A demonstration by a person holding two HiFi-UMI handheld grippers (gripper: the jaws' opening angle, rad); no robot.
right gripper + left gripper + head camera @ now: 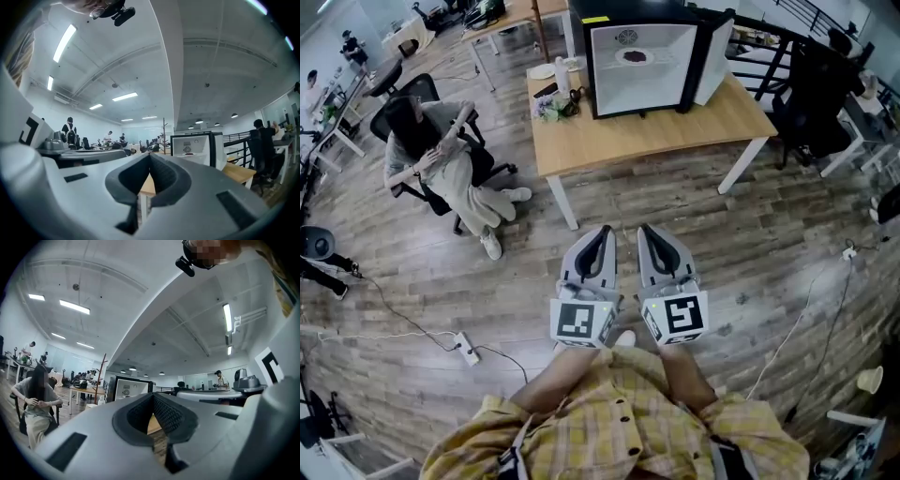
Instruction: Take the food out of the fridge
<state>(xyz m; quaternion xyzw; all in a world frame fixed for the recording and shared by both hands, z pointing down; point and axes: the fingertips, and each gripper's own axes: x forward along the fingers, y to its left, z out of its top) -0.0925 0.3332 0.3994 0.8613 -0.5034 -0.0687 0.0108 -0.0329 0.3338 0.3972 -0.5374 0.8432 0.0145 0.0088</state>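
A small black fridge [642, 56] stands on a wooden table [656, 131], its door [712, 56] swung open to the right. Inside, a plate of dark food [635, 56] rests on the white shelf. Both grippers are held side by side over the floor, well short of the table and pointing toward it. My left gripper [604, 230] has its jaws together with nothing in them. My right gripper [643, 229] is shut and empty too. In the right gripper view the fridge [192, 147] and the food [188, 153] show beyond the jaw tips. In the left gripper view the fridge [129, 387] is far off.
A bottle and small items [561, 82] sit on the table left of the fridge. A person sits in an office chair [441, 164] to the left. Black chairs [816, 103] stand right of the table. A power strip and cable [469, 349] lie on the wood floor.
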